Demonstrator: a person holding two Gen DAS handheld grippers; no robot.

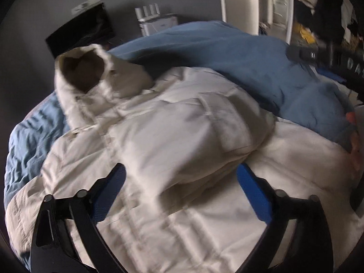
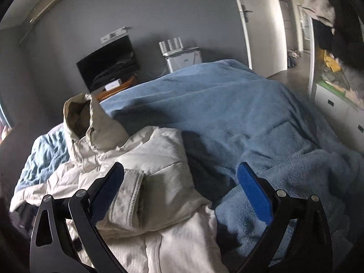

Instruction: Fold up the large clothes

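A large off-white padded jacket [image 1: 182, 136] lies on a bed with its hood [image 1: 91, 75] standing up at the far left. A sleeve is folded across its body. My left gripper [image 1: 180, 175] is open just above the folded sleeve, holding nothing. In the right wrist view the jacket [image 2: 159, 170] fills the lower left, its hood [image 2: 86, 118] upright behind. My right gripper [image 2: 180, 177] is open over the sleeve cuff [image 2: 129, 198] at the jacket's right edge, empty. The right gripper's black body [image 1: 336, 61] shows at the left wrist view's right edge.
A blue fleece blanket [image 2: 238, 113] covers the bed under and right of the jacket. A dark monitor [image 2: 109, 63] and a white box with rolls [image 2: 182, 56] stand against the grey wall. An open door [image 2: 261, 34] and a cluttered white dresser [image 2: 336, 97] are at right.
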